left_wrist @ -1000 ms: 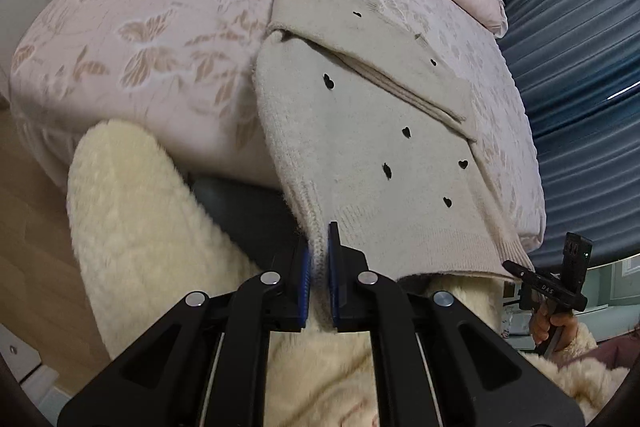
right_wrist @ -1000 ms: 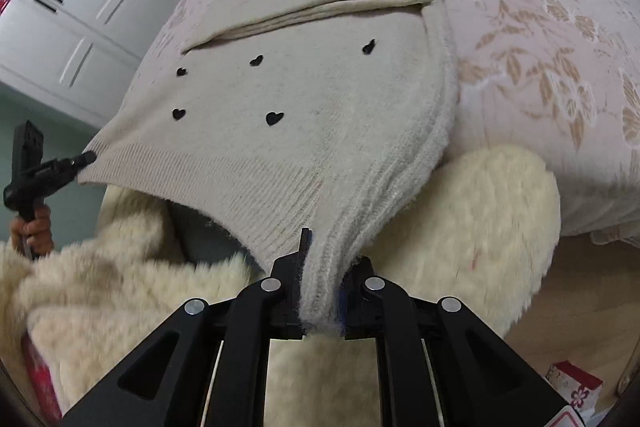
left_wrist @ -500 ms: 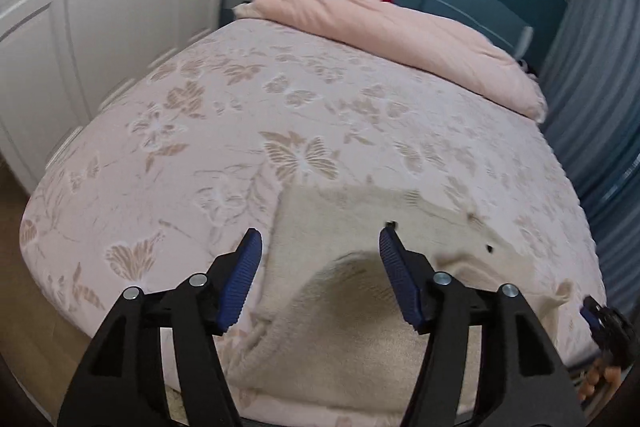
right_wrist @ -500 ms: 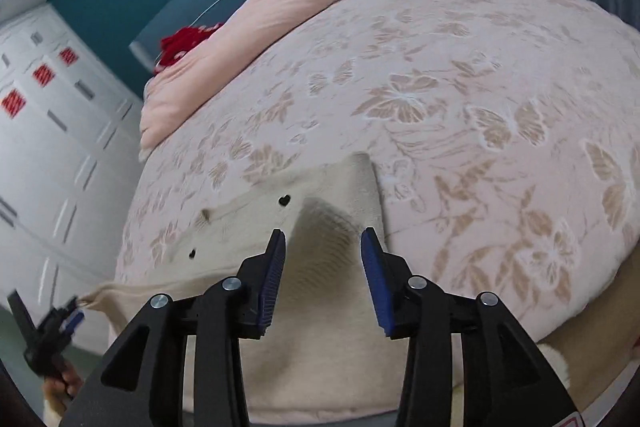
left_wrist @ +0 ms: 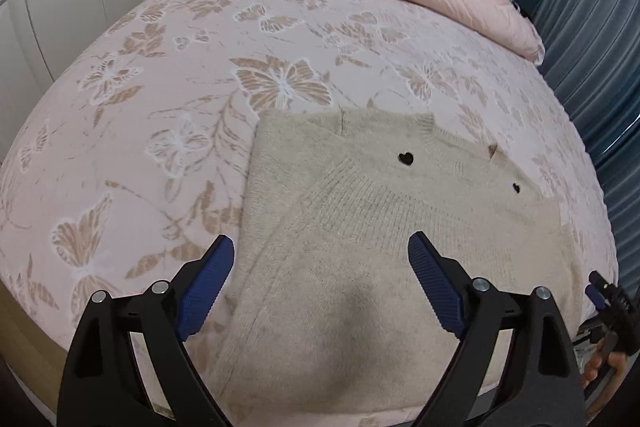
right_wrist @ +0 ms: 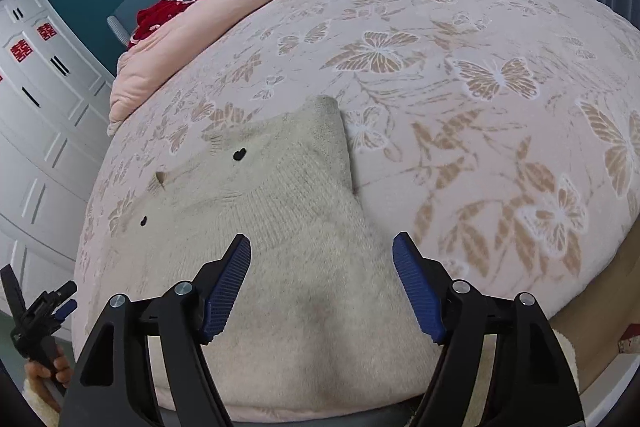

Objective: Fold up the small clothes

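Biggest risk: the bed [left_wrist: 168, 75] cover is soft and domed near the edge, and the beige sweater [left_wrist: 360, 227] sits close to that near edge. A sloppy pull on the next fold could likely drag the whole stack toward the edge or off it.

Next: the folded-up lower half looks loose and puffy. The ribbed hem [right_wrist: 280, 183] runs diagonally, not square to the layer under it. If it's left skewed, the next fold will probably come out crooked.

Smaller: the fuzzy knit could snag on the ribbed blue pads [left_wrist: 434, 287] if either claw drops in while spread.

Left gripper [left_wrist: 320, 283]: jaws wide and opening, nothing pinched; the sweater lies below and ahead of them, its left edge just inside the left pad.

Right gripper [right_wrist: 322, 283]: jaws opening, fairly wide, empty; the sweater's right edge runs down between them, fabric under the gap.

Heart marks [left_wrist: 405, 158] are visible on the lower layer beyond the hem.
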Motion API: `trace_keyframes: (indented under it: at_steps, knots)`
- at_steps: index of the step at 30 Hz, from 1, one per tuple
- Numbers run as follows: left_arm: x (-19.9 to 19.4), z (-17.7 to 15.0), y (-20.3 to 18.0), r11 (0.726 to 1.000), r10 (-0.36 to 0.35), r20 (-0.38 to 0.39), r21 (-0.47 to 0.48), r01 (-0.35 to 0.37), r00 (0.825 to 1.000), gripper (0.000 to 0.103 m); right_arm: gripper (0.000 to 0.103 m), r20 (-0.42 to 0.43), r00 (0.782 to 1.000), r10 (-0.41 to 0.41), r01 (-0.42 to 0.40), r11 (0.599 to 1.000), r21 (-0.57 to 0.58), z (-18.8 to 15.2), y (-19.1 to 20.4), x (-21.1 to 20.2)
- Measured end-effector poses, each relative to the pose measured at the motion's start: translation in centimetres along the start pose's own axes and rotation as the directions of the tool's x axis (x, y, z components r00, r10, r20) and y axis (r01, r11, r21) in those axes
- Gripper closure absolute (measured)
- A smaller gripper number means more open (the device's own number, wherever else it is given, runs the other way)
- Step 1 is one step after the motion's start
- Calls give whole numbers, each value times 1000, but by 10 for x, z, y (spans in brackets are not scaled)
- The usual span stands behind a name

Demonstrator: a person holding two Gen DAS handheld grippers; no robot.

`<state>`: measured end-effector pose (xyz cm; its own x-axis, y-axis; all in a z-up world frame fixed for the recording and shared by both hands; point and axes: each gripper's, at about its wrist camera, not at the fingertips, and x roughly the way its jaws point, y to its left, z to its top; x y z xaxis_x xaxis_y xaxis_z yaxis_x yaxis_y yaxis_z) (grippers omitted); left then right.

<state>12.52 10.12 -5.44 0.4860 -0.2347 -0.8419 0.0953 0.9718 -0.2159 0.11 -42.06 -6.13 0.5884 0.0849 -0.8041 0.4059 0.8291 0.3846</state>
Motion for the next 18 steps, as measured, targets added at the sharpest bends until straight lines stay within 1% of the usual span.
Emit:
trace_keyframes:
  at_steps: [2,4,5,7,8,9,10,11,12,13,14,15,16,18]
  knots:
    - [19,4,-3,1000,-20,-35,-6,20,999,16,30,-27,1000,-13,13,1000,-12,7,3,16]
    - [36,7,-3,998,-51,-77,-32,48,996,17,30,-42,999,-26,24,999,-31,12,8,29]
    - [43,7,-3,997,-55,-102,-50,50,993,19,30,-47,998,-28,26,999,-39,14,10,35]
    - [53,8,-4,995,-88,-132,-65,80,987,29,30,-57,998,-33,30,998,-57,17,16,47]
    - [56,8,-6,995,-81,-142,-60,73,986,39,30,-63,997,-43,39,997,-65,18,18,52]
    - [58,8,-6,997,-65,-150,-52,58,987,54,32,-70,996,-55,50,996,-75,19,20,58]
    - [58,9,-6,998,-54,-148,-46,48,988,64,38,-76,995,-61,55,995,-85,20,21,62]
    - [56,9,-4,998,-42,-141,-42,36,989,84,63,-76,995,-63,55,993,-103,20,24,63]
    - [52,9,-1,998,-44,-131,-52,37,990,94,78,-65,992,-106,97,987,-127,19,26,63]
    - [45,10,3,996,-64,-113,-77,56,992,95,81,-48,990,-130,121,981,-148,18,28,59]
    - [35,9,7,992,-85,-88,-99,76,993,96,89,-33,992,-125,118,981,-157,17,29,54]
    - [25,7,9,990,-101,-65,-107,93,993,96,92,-18,993,-120,115,980,-160,15,29,47]
    - [15,6,8,990,-102,-47,-101,97,994,96,93,-7,993,-120,117,980,-164,13,29,40]
    - [-4,2,7,989,-120,-13,-94,118,993,96,95,12,995,-95,95,982,-166,8,28,26]
